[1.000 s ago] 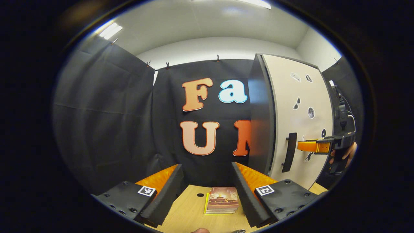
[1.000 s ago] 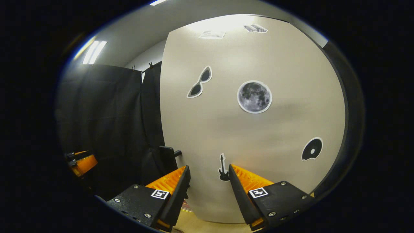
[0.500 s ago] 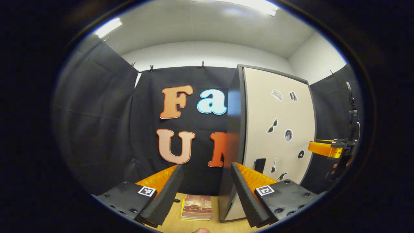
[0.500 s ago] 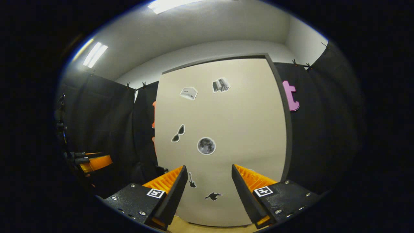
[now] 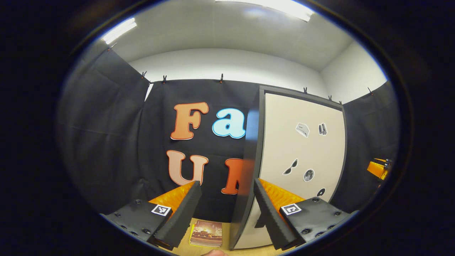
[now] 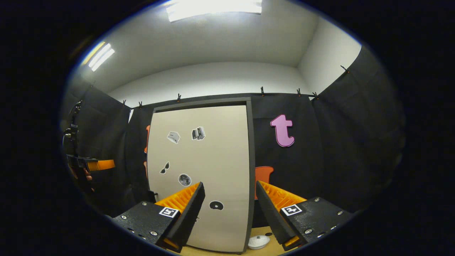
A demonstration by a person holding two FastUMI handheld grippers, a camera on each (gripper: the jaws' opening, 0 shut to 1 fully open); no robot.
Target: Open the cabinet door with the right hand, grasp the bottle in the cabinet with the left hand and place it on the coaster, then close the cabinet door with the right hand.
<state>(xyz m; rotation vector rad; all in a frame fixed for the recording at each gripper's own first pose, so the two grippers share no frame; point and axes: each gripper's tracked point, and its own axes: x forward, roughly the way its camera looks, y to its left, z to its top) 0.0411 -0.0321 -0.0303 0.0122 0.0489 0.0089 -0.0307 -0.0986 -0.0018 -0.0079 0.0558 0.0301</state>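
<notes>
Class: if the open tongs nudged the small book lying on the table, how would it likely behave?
The book lies flat on the wooden table, so it would probably slide, not tip or roll. It looks thin, so likely light and somewhat bendy if lifted by one edge.

Shut cabinet door [image 6: 213, 170] blocks way ahead; open air in front, book [image 5: 207, 233] on desk [image 5: 185, 250] left.

Bright ceiling lights [image 6: 213, 7] glare overhead, blown out white. Black cloth stays dim. Strong fisheye bending at edges. Cabinet door [image 6: 209, 170] evenly lit, sharp; near tongs slightly soft.
</notes>
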